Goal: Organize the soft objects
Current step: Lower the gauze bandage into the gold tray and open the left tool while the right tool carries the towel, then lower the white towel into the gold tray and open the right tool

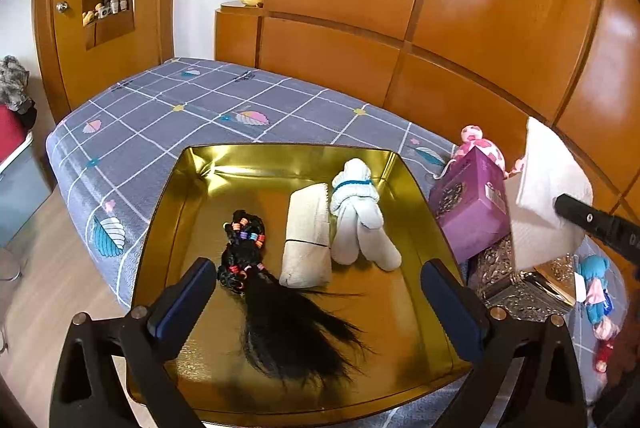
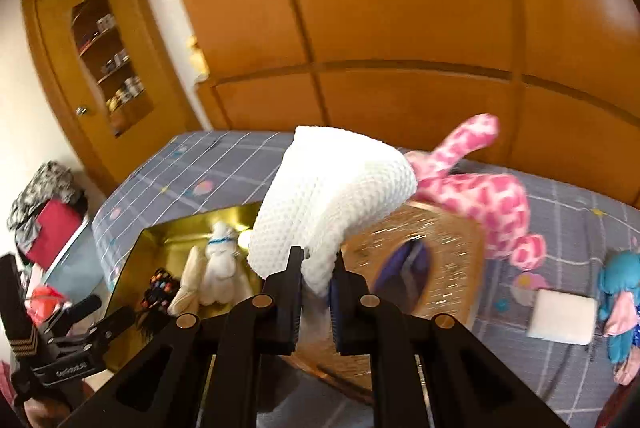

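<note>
A gold tin tray lies on the bed. In it are a black hairpiece with coloured bands, a folded beige cloth and a white sock bundle tied with a blue band. My left gripper hangs open above the near end of the tray, holding nothing, its jaws straddling the hairpiece and the beige cloth. My right gripper is shut on a folded white textured cloth. It holds that cloth in the air to the right of the tray.
Right of the tray stand a purple box and an ornate silver box. A pink spotted plush, a gold glittery box, a white square pad and a blue doll lie on the grey checked bed. Wooden wardrobes stand behind it.
</note>
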Action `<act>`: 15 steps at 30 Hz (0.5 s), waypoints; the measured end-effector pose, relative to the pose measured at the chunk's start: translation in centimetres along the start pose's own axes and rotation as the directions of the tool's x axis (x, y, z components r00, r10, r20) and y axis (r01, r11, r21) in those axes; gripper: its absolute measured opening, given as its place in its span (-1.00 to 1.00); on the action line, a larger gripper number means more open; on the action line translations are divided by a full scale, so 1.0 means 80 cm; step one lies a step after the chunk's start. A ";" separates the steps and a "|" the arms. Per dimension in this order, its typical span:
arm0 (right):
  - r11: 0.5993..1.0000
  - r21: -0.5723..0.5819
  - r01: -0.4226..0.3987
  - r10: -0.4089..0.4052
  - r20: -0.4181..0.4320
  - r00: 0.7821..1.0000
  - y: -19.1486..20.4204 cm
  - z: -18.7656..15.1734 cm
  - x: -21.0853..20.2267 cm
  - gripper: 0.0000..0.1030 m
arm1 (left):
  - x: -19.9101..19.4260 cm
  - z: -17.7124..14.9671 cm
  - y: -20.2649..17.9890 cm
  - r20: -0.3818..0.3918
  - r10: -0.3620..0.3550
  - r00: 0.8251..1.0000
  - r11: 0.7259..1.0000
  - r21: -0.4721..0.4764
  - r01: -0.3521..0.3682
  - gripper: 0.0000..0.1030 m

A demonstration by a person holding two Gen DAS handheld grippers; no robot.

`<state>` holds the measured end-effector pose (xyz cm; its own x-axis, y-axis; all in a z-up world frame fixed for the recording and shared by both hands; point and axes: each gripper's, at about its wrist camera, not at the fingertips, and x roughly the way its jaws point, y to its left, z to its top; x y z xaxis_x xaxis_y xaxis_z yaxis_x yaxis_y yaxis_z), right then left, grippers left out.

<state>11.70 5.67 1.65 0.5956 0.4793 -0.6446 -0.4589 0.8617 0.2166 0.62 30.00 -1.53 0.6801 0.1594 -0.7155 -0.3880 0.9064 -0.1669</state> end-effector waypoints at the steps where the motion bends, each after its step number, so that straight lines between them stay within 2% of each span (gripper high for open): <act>1: 1.000 -0.006 -0.015 0.015 -0.009 1.000 0.006 -0.002 0.004 -0.80 | 0.001 0.000 0.002 -0.002 0.001 1.000 1.000 -0.005 -0.001 0.99; 7: 0.990 -0.049 -0.131 0.127 -0.072 0.989 0.044 -0.020 0.021 -0.80 | 0.001 0.007 0.019 0.009 0.028 1.000 0.999 -0.041 -0.028 0.99; 15: 0.969 -0.034 -0.246 0.239 -0.153 0.959 0.084 -0.047 0.045 -0.80 | -0.007 0.023 0.053 0.047 0.084 0.995 0.991 -0.106 -0.079 0.99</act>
<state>8.27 12.58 -1.94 0.3609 0.6398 -0.6785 -0.6135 0.7109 0.3440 -0.30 34.43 -0.58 0.6733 0.2534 -0.6946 -0.5044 0.8443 -0.1809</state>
